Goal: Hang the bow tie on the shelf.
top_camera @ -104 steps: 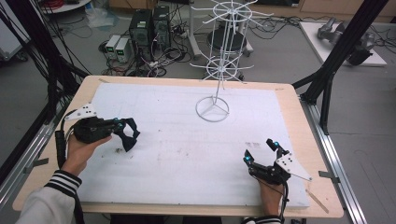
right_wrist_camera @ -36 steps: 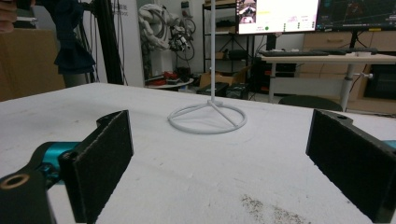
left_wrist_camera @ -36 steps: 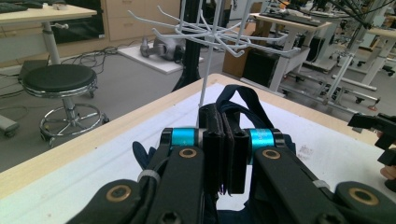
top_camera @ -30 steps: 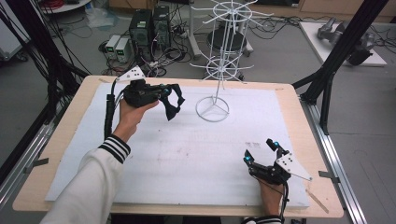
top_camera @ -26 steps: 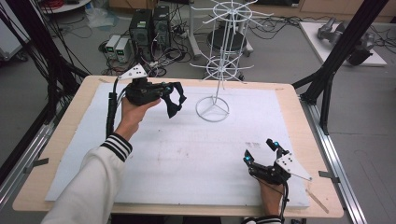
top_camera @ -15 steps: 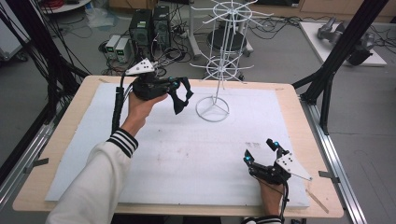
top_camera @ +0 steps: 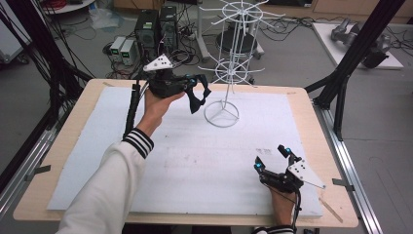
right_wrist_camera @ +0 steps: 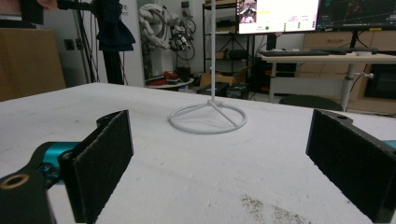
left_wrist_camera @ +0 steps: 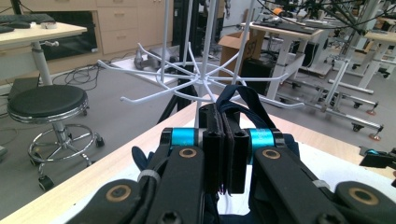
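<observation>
**A:** High view first: what is carried, and where?

**B:** A dark fabric strap (top_camera: 196,95) is clamped between the closed jaws of the left gripper (top_camera: 191,87), raised above the far edge of the worktop (top_camera: 195,161), left of centre. A loop of it is seen hanging down from the jaws.

**A:** And the white wire rack (top_camera: 229,73)?

**B:** It is stood near the middle of the far edge. Its lower ring of hooks lies just beside the strap, on the side towards the far right corner. In the left gripper view, the hooks (left_wrist_camera: 154,88) are seen straight ahead beyond the strap's upper loop (left_wrist_camera: 238,95), apart from it.

**A:** Which hand is nearer?

**B:** The left, by far. The right gripper (top_camera: 273,163) is rested near the near right corner, its jaws spread wide with nothing between them.

**A:** So what is called for?

**B:** Probably, the loop is to be carried forward over a hook tip.
</observation>
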Motion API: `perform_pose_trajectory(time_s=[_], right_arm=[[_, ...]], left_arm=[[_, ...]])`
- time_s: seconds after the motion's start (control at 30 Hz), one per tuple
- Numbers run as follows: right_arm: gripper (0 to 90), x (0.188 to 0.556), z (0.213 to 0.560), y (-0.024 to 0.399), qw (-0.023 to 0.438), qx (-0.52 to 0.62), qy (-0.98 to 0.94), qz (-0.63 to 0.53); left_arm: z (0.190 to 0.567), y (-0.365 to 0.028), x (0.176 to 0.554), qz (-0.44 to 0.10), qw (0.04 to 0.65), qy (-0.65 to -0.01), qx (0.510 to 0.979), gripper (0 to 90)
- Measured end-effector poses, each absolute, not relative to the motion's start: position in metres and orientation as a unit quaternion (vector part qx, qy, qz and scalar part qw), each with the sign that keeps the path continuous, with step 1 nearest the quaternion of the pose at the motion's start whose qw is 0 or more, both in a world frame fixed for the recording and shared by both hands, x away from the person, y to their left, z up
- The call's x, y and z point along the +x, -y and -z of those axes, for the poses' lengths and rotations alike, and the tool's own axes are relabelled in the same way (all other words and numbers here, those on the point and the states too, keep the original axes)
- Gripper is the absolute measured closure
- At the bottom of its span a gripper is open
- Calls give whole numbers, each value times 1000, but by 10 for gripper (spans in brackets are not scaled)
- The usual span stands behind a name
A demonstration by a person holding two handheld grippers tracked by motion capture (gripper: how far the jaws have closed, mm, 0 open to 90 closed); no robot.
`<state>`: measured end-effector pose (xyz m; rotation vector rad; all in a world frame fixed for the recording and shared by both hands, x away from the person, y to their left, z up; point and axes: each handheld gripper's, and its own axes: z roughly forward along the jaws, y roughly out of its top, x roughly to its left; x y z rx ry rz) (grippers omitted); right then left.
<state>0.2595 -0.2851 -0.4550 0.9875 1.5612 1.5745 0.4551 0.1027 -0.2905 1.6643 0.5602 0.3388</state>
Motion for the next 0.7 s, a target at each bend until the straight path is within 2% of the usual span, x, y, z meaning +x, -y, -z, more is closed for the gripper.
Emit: perform_pose_trajectory(time_s=[0.7], right_arm=[[64,259,455,285,349,382,-602,-608]], left_arm=[[299,-90,463,-151,619,-250,729,877]])
